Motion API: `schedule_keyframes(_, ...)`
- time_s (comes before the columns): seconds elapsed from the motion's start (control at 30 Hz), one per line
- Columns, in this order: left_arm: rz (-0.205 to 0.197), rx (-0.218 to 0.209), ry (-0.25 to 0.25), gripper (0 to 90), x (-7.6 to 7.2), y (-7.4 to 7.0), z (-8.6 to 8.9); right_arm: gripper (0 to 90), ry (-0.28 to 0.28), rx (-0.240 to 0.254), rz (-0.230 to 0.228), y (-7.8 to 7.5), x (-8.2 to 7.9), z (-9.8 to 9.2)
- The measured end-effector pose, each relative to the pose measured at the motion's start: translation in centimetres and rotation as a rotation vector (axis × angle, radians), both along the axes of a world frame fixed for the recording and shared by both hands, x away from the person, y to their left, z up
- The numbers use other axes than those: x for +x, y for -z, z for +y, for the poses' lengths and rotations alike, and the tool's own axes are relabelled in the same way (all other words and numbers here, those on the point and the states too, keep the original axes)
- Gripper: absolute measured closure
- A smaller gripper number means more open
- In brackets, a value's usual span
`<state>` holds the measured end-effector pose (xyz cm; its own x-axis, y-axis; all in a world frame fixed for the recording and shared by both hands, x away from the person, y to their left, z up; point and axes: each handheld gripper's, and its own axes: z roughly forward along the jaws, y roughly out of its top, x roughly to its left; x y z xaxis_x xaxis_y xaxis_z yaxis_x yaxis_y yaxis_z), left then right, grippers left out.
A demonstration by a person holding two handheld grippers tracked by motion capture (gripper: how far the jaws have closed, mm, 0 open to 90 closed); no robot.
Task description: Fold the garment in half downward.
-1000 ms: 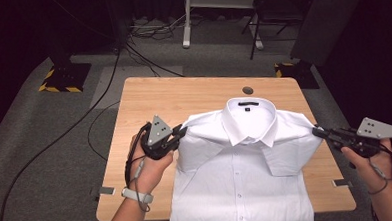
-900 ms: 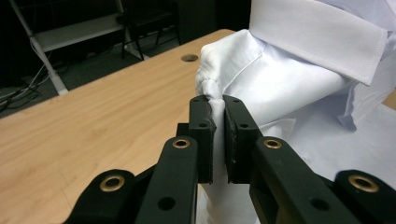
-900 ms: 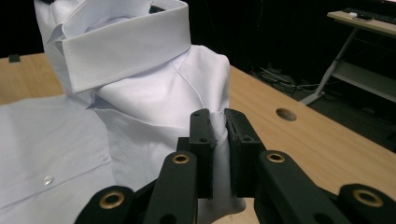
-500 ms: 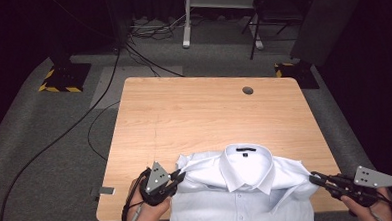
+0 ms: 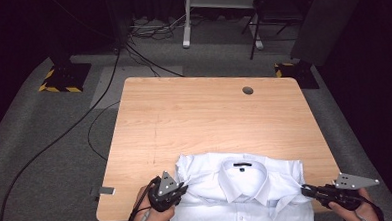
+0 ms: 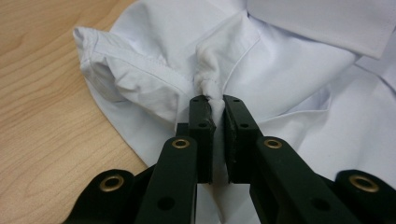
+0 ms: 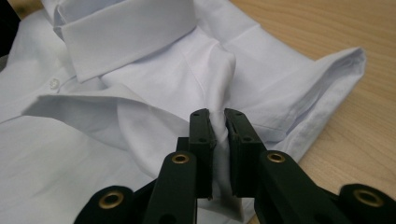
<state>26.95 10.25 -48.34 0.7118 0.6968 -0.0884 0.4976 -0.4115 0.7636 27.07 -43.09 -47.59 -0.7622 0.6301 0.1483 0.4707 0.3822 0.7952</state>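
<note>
The dress shirt (image 5: pixel 237 194) is plain white with a dark label inside the collar. The table (image 5: pixel 194 115) is light wood-grain. The gripper jaws are black with brass-coloured rivets.

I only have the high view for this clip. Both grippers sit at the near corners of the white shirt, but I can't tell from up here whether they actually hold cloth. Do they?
Observer: Yes for the left gripper. Its own view shows a bunched fold of the white collared cotton shirt pinched between its black fingers.
Operator: And the right one?
Observer: The right gripper is likewise closed on a gathered ridge of shoulder cloth, just beside the collar.
Operator: Is the sleeve near it flat?
Observer: No. In the right gripper view the short sleeve's hemmed cuff is folded over and stands up off the light wooden table.
</note>
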Motion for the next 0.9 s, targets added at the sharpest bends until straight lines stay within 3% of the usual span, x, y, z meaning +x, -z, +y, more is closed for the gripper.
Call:
schedule_keyframes(0.17, 0.028, 0.047, 0.003, 82.7, 0.9, 0.6, -0.6, 80.9, 0.013, -0.06, 0.044, 1.2, 1.0, 0.4)
schedule_keyframes(0.43, 0.045, 0.092, -0.006, 82.6, 2.3, 1.0, -1.3, 80.6, 0.029, -0.086, 0.07, 1.8, 2.6, 0.8)
schedule_keyframes(0.9, 0.014, 0.092, -0.058, 82.6, 5.9, 1.2, -1.6, 80.6, 0.065, -0.141, 0.021, 1.6, 7.3, 1.5)
